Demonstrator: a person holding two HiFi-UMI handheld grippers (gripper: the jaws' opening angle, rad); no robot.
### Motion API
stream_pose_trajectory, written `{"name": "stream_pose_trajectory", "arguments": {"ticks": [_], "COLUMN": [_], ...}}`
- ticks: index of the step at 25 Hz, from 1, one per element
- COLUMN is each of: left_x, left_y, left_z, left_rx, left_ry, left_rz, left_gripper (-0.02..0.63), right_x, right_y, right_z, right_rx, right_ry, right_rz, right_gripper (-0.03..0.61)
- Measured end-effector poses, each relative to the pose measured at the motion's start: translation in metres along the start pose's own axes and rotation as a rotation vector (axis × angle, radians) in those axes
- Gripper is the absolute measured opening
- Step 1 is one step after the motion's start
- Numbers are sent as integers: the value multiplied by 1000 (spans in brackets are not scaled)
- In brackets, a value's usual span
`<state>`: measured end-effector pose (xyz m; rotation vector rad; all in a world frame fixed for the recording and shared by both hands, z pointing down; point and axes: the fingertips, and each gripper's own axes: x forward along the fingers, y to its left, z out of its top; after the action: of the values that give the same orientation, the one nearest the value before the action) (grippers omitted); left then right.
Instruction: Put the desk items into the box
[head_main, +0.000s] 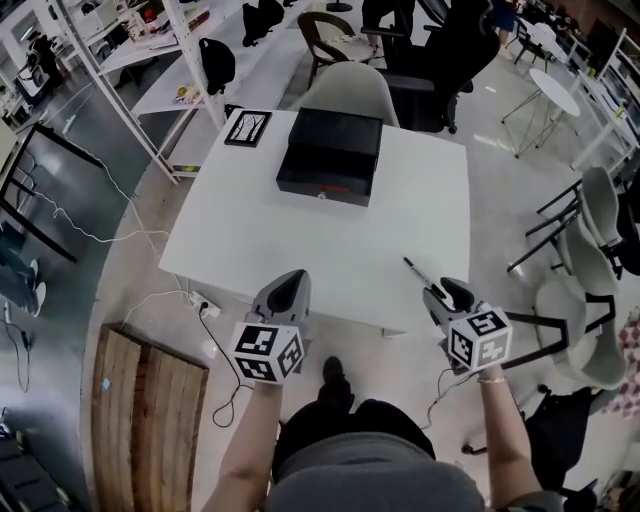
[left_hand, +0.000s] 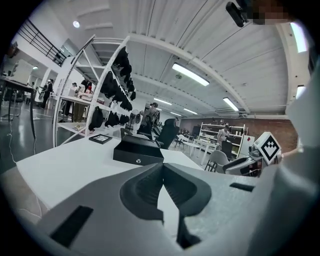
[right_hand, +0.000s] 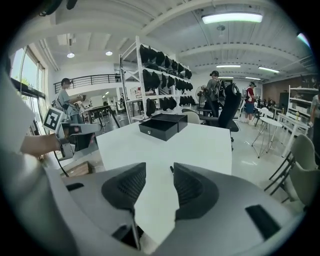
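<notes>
A black box stands closed at the far side of the white table; it also shows in the left gripper view and the right gripper view. A small black framed item lies to its left at the far corner. Near the front right edge lies a black pen. My right gripper is just short of it, open and empty, with the pen's end showing in the gap. Over the front edge, my left gripper has its tips together on nothing.
A white chair stands behind the table, with more chairs at the right. White shelving stands at the back left. A wooden board and cables lie on the floor at the front left.
</notes>
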<state>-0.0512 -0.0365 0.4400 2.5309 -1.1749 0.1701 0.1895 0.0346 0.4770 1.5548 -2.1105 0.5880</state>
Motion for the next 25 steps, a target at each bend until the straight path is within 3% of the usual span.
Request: {"name": "stream_pose_trajectory", "arguments": {"ticks": [12,25], "left_x": [23,41], "left_y": [11,20], "left_z": [-3,-3], "left_rx": [6,-32], "left_ry": [55,68], "left_rz": [-49,0], "left_gripper": [5,5], "right_x": [24,65], "right_y": [-22,-30], "right_z": [-19,-40], "right_rx": [-64,-197], "right_ry": [173,391], "right_rz": [-21,99], "right_gripper": [179,156]}}
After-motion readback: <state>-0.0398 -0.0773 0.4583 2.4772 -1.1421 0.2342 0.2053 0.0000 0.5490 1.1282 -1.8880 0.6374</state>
